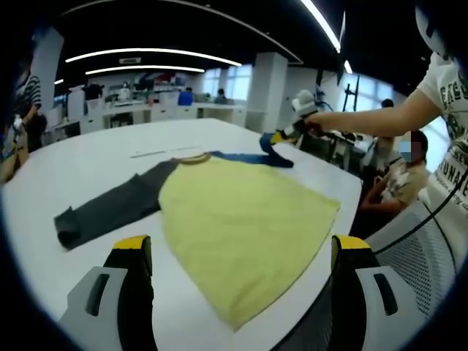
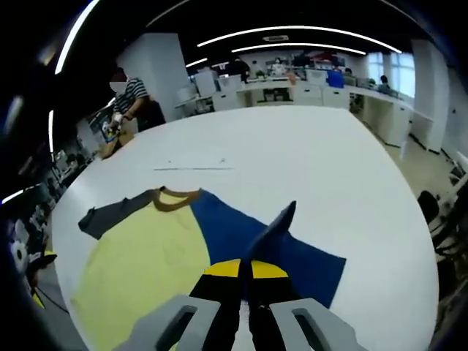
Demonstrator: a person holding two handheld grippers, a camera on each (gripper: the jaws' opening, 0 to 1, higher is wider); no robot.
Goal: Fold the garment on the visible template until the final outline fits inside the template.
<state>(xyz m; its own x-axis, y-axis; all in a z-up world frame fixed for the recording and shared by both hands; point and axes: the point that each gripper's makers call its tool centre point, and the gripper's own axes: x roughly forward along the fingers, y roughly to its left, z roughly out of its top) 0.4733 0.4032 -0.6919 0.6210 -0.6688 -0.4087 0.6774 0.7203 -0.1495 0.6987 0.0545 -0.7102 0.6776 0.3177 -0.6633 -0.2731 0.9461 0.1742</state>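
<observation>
The right gripper (image 2: pixel 245 272) has its yellow-tipped fingers (image 2: pixel 219 269) pressed together on the blue sleeve (image 2: pixel 274 227) of the garment (image 2: pixel 146 256), lifting a peak of cloth just ahead of them. The left gripper (image 1: pixel 241 252) hangs with fingers (image 1: pixel 133 247) spread, the yellow body (image 1: pixel 241 219) lying flat between and beyond them. The fabric looks light, limp and prone to drag — best pinched at cuffs or hem corners. Past the grey sleeve (image 1: pixel 110 208) the white table (image 1: pixel 95 157) offers wide room; the near edge sits close under the hem. No template outline is clear enough to make out.
</observation>
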